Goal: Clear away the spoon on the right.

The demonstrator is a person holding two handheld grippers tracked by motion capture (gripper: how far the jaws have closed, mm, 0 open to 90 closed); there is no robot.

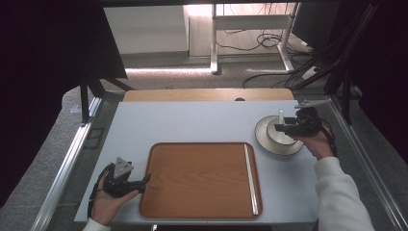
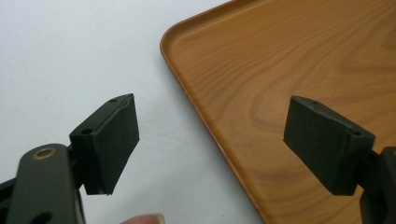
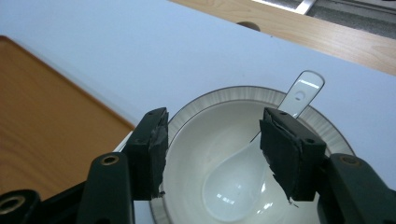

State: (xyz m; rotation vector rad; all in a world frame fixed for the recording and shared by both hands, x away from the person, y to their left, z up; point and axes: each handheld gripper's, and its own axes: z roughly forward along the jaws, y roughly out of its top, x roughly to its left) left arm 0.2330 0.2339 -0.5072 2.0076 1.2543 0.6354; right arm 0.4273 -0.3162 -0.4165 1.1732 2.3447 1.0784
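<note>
Left gripper point(image 1: 144, 181) fingers wide, empty, wooden tray point(image 1: 202, 179), right gripper point(image 1: 280, 126) fingers parted over bowl point(image 1: 281, 137), white table point(image 1: 192, 122), carpeted floor point(image 1: 168, 79)

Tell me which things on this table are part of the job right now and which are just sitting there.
In use:
right gripper, jaws open over the bowl
white bowl
white spoon in the bowl
plate under the bowl

Lying about:
wooden tray
left gripper, open, idle

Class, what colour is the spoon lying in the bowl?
White and glossy: the spoon matches the white bowl it lies in. The right gripper view shows it best.
</note>
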